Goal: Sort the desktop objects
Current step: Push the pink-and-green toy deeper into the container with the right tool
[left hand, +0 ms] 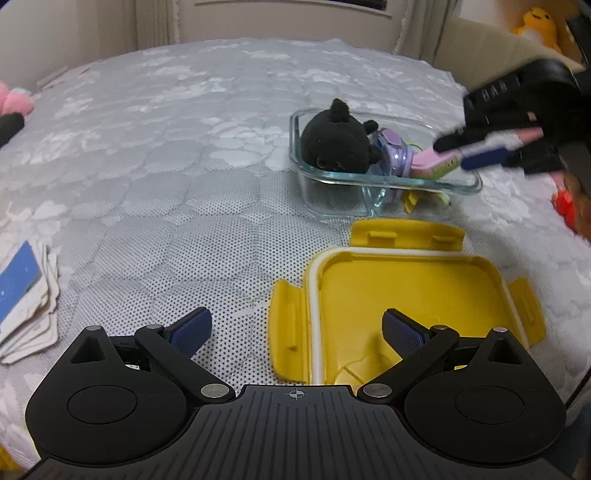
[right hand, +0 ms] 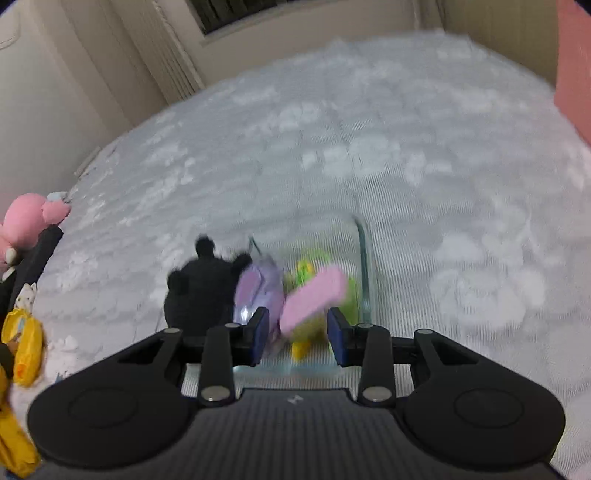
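A clear glass container [left hand: 373,181] stands on the quilted white surface. It holds a black plush [left hand: 334,142], a purple toy [left hand: 395,151] and a pink and green flat piece [left hand: 436,162] lying tilted. In the right wrist view the pink piece [right hand: 314,295] has its near end between the pads of my right gripper [right hand: 298,338], with a gap on each side. The right gripper [left hand: 469,149] hovers blurred at the container's right rim, open. A yellow lid [left hand: 406,295] lies upside down in front of the container. My left gripper [left hand: 297,330] is wide open above the lid's left edge, holding nothing.
A stack of cards [left hand: 26,306] lies at the left. A pink plush [right hand: 29,221] and yellow packets [right hand: 22,347] sit at the far left edge. A yellow plush [left hand: 539,26] and a red object [left hand: 565,206] are on the right. A wall and a window border the back.
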Demonstrator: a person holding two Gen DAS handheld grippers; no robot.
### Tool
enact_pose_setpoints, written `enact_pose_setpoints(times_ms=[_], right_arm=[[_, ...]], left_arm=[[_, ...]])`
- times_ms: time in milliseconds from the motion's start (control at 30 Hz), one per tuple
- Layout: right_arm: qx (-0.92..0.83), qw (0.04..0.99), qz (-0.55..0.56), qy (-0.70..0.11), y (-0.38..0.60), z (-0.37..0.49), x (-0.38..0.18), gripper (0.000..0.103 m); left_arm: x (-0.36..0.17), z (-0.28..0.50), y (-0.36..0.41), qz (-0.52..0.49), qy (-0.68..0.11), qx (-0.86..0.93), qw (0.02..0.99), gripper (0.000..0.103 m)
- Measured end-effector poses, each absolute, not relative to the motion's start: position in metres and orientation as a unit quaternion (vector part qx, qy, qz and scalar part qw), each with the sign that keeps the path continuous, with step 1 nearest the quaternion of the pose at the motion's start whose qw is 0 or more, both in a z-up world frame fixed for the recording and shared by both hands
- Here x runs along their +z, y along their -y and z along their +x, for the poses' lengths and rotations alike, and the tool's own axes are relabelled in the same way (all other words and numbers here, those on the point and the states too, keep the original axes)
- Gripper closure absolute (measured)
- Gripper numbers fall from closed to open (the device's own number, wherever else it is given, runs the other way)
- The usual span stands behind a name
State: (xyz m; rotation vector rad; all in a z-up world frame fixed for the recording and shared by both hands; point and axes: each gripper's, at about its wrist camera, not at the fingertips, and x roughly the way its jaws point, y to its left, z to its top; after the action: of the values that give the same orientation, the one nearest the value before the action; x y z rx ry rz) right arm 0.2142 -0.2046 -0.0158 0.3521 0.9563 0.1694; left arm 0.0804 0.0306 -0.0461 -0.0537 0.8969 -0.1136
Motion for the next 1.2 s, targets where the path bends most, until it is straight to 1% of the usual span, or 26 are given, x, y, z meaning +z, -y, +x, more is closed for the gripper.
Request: enact_pose_setpoints(times_ms=[33, 67, 133, 300, 400, 467, 533, 567, 733, 767, 833, 900, 967, 1033, 1100, 1133, 1200], right_arm=[[0.08, 0.861, 0.185, -0.467, 0.208, 0.217, -0.02, 0.066], [0.076, 0.854, 0.2, -0.474, 0.21, 0.22, -0.024, 0.069], [0.06, 0.851, 0.217, -0.474, 0.211, 0.224, -0.03, 0.07], [0.053, 0.881, 0.19, -0.429, 0.203, 0.232, -0.033, 0.076], [0.06, 0.906, 0.135, -0.397, 0.192, 0.227, -0.018, 0.078], [0.053, 0.925, 0.088, -0.367, 0.183, 0.219, -0.004, 0.082], [0.053, 0.938, 0.044, -0.339, 0.174, 0.212, 0.01, 0.084], [0.056, 0.941, 0.032, -0.333, 0.172, 0.21, 0.016, 0.103], [0.05, 0.943, -0.03, -0.328, 0.16, 0.211, 0.026, 0.103], [0.051, 0.938, -0.037, -0.339, 0.159, 0.214, 0.023, 0.102], [0.057, 0.93, -0.041, -0.36, 0.157, 0.219, 0.015, 0.098], [0.073, 0.923, -0.021, -0.377, 0.158, 0.222, 0.007, 0.089], [0.087, 0.916, -0.011, -0.391, 0.158, 0.225, -0.001, 0.085], [0.089, 0.911, -0.043, -0.401, 0.153, 0.226, -0.005, 0.081], [0.097, 0.902, -0.091, -0.411, 0.145, 0.226, -0.011, 0.063], [0.101, 0.899, -0.11, -0.412, 0.142, 0.226, -0.013, 0.059], [0.099, 0.896, -0.135, -0.412, 0.136, 0.226, -0.02, 0.058]], left_arm=[[-0.047, 0.081, -0.031, -0.028, -0.434, -0.057, 0.899, 0.002], [-0.047, 0.08, -0.03, -0.026, -0.434, -0.058, 0.899, 0.002], [-0.047, 0.079, -0.029, -0.019, -0.434, -0.059, 0.899, 0.002], [-0.047, 0.076, -0.035, -0.018, -0.433, -0.051, 0.9, 0.002], [-0.05, 0.078, -0.041, -0.026, -0.437, -0.043, 0.898, 0.002], [-0.051, 0.08, -0.044, -0.036, -0.439, -0.043, 0.897, 0.002], [-0.052, 0.081, -0.043, -0.039, -0.439, -0.046, 0.896, 0.002], [-0.052, 0.081, -0.042, -0.037, -0.439, -0.048, 0.896, 0.002], [-0.053, 0.08, -0.039, -0.029, -0.44, -0.052, 0.896, 0.002], [-0.052, 0.079, -0.039, -0.028, -0.439, -0.052, 0.897, 0.002], [-0.051, 0.078, -0.04, -0.029, -0.437, -0.051, 0.898, 0.002], [-0.05, 0.077, -0.04, -0.03, -0.435, -0.05, 0.898, 0.002], [-0.05, 0.076, -0.041, -0.028, -0.435, -0.049, 0.899, 0.002], [-0.049, 0.076, -0.041, -0.028, -0.435, -0.048, 0.899, 0.002], [-0.049, 0.076, -0.041, -0.029, -0.435, -0.048, 0.899, 0.002], [-0.049, 0.076, -0.041, -0.03, -0.435, -0.049, 0.899, 0.002], [-0.05, 0.077, -0.04, -0.03, -0.435, -0.05, 0.898, 0.002]])
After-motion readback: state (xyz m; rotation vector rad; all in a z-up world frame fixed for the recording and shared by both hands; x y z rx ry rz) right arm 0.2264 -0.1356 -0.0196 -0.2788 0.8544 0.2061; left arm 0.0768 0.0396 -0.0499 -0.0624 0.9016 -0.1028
